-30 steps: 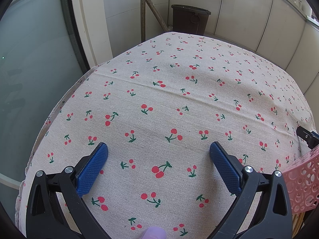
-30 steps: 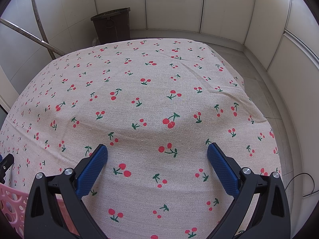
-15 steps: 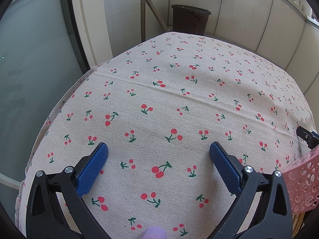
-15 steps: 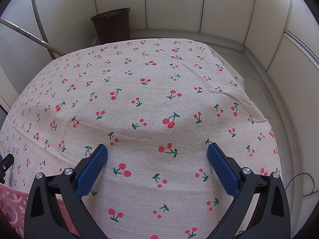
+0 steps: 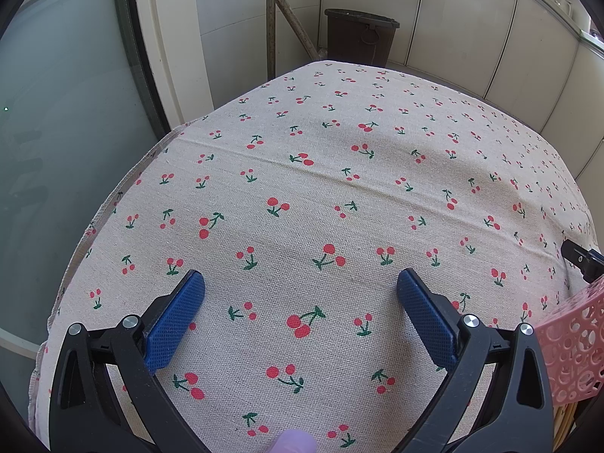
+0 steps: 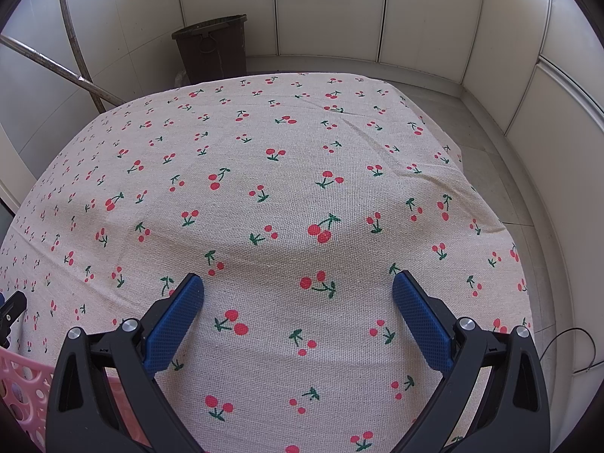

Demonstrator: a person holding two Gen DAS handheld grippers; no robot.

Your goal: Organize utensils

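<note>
Both claws hover wide apart and empty over the woven cherry-print tablecloth (image 5: 339, 188): left gripper (image 5: 300, 290), right gripper (image 6: 298, 288), each with textured blue pads (image 5: 173, 324). Between them sits a perforated pink plastic basket (image 5: 577, 351), touching neither.

This looks like a home, most likely a closed balcony or a utility corner. A table is covered with a beige linen tablecloth printed with small red cherries (image 5: 339, 188). At the far side a dark brown plastic waste bin with a handle (image 6: 213, 51) stands on the floor by walls of large pale tiles (image 6: 324, 7). Long wooden and metal poles (image 5: 287, 11) lean in the far corner. On the left there is a frosted glass sliding door with a cream frame (image 5: 68, 113). A pink perforated plastic basket (image 5: 573, 343) is at the near edge.
</note>
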